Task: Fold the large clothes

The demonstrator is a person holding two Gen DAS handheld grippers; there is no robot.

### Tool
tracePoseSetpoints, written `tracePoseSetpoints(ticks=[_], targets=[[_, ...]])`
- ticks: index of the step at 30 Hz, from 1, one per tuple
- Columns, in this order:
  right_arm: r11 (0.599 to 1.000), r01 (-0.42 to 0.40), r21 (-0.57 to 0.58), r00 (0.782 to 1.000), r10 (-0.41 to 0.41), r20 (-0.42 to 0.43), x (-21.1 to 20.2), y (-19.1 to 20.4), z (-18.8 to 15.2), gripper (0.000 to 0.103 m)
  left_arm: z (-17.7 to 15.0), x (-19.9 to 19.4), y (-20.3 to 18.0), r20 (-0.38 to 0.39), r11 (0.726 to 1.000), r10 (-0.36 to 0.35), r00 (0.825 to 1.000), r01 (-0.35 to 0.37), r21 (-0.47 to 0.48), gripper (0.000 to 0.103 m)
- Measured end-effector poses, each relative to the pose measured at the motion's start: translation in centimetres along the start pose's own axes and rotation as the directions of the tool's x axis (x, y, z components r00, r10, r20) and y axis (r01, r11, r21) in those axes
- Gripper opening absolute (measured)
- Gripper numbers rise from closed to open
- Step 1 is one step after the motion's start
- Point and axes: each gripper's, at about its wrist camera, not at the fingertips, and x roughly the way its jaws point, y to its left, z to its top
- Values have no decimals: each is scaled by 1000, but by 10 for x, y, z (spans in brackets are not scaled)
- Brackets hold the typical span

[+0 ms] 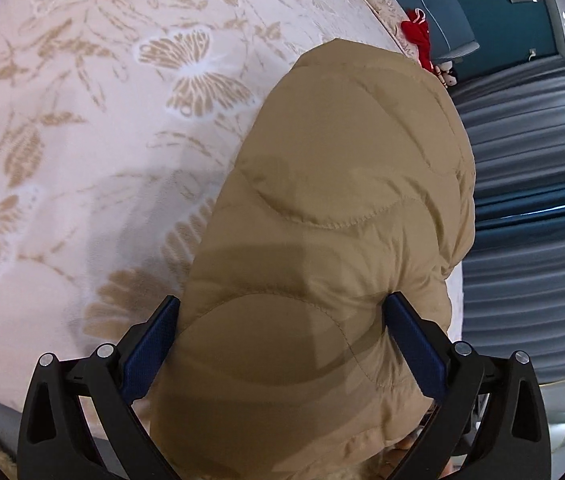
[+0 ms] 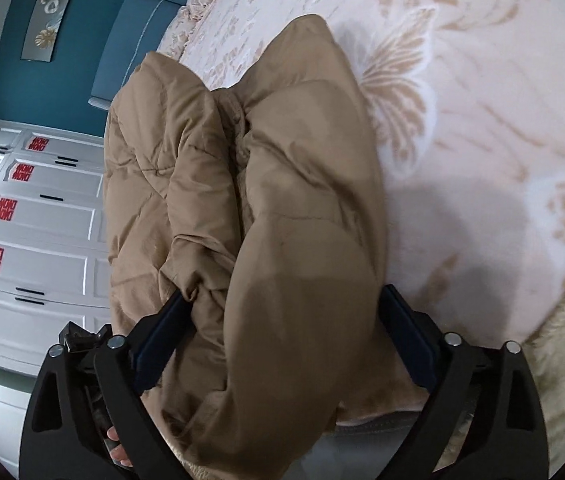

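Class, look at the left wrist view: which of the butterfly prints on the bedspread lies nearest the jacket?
The middle butterfly: its wing almost meets the jacket's upper left edge. Another sits at the picture's top, a third at its far left.

Both wrist views sit close, angled down along their fingers. Shared: tan jacket (image 1: 322,200) on the bed (image 1: 82,120). Left faces curtains (image 1: 530,140), right faces drawers (image 2: 34,240).

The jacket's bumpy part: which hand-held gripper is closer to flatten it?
Right, probably. The right hand-held gripper faces the jacket's bunched middle crease; the left hand-held gripper sees only smooth fabric.
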Motion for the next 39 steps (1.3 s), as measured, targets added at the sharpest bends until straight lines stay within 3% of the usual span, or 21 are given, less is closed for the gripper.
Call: tracePoseSetpoints(ticks=[9,11,14,19,28,33,39], targets=[[998,-50,-41,999,50,2,29,11,2,95,-1,7,-9,16,1000,19,1000,-19,7,98],[995,-87,-55,996,86,-20,38,18,3,75,-1,7,-15,26,999,35,999,-35,30,98],[990,-139,-24,989,138,-51,49,18,9,57,-2,3,-24,32,997,46,998,-48,68,98],[990,-123,-67,992,121,-32,40,30,14,38,-5,-14,-49,77,976,58,995,-73,204,87],[963,-21,-268,999,27,19,59,95,32,34,37,-35,-64,182,956,29,983,-81,282,80],[926,-5,-377,999,17,27,92,143,52,33,77,-50,-59,266,948,16,964,-100,303,79],[871,20,-492,1000,-7,27,145,197,71,33,129,-63,-29,337,957,20,941,-116,265,79]])
